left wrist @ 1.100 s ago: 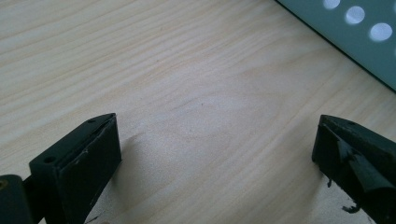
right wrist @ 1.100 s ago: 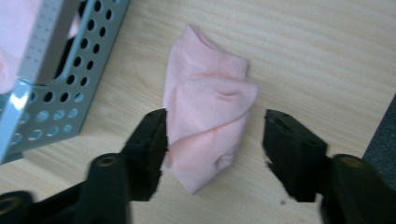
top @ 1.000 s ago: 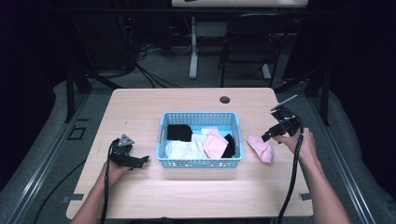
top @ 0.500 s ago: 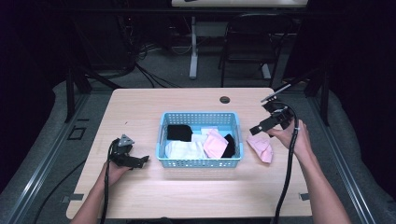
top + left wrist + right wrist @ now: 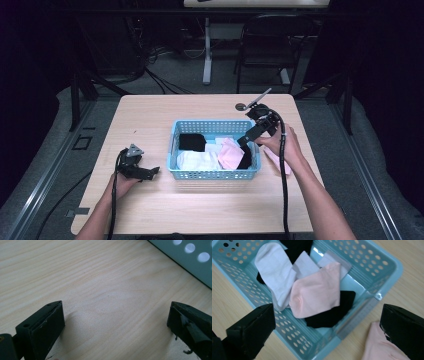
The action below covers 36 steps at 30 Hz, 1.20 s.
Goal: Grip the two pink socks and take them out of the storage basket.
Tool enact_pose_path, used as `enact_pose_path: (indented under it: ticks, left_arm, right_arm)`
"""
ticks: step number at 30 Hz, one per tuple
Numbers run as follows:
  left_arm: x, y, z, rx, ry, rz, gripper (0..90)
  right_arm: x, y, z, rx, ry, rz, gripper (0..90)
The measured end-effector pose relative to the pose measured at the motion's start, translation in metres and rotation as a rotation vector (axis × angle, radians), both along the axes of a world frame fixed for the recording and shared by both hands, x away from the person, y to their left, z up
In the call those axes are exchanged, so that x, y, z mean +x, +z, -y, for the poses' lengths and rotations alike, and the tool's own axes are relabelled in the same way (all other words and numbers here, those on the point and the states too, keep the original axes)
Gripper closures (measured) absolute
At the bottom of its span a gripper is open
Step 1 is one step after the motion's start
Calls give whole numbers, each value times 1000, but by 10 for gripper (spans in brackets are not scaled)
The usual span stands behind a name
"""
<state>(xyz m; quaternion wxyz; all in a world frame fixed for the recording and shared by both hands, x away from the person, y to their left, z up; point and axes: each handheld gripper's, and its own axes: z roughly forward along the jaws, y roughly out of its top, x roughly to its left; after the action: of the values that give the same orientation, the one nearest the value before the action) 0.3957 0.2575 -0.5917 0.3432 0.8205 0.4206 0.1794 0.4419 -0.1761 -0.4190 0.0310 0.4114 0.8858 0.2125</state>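
Note:
A light blue perforated basket (image 5: 215, 174) (image 5: 367, 272) sits mid-table holding pink (image 5: 317, 291), white (image 5: 275, 268) and black (image 5: 329, 312) socks. Another pink sock (image 5: 276, 161) (image 5: 382, 347) lies on the table just right of the basket. My right gripper (image 5: 251, 135) (image 5: 324, 332) hovers open over the basket's right end, above the pink and black socks, with nothing between its jaws. My left gripper (image 5: 152, 171) (image 5: 115, 325) rests open on the bare wood left of the basket, whose wall (image 5: 190, 257) shows at the top right of the left gripper view.
A small dark round object (image 5: 240, 106) lies near the table's far edge. Bare wooden tabletop (image 5: 150, 125) surrounds the basket. Chairs, stands and cables sit on the floor beyond the table.
My right gripper has moved left from over the loose pink sock on the table to above the basket's right end. The left gripper has stayed put.

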Motion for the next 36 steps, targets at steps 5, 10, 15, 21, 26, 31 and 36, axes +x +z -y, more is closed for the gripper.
enact_pose_path:
  ticks: [5,10,15,21,26,31,36]
  left_arm:
    - [0,0,0,0,0,-1,11]
    - [0,0,0,-2,3,4,11]
    - [0,0,0,-2,1,4,11]
    - [0,0,0,-2,1,4,11]
    - [0,0,0,-3,1,4,11]
    - [0,0,0,-2,0,4,11]
    - [0,0,0,-1,-3,-1,11]
  right_arm:
    - [7,-12,-20,-11,30,-24,8]
    - [14,-24,-29,-12,40,-50,24]
    - [24,-47,-39,-38,49,-95,73]
    - [32,-66,-42,-55,29,-136,123]
    - [38,-77,-44,-83,20,-151,229]
    - [41,-85,-47,-108,19,-163,336]
    - [44,-93,-50,-142,4,-189,431]
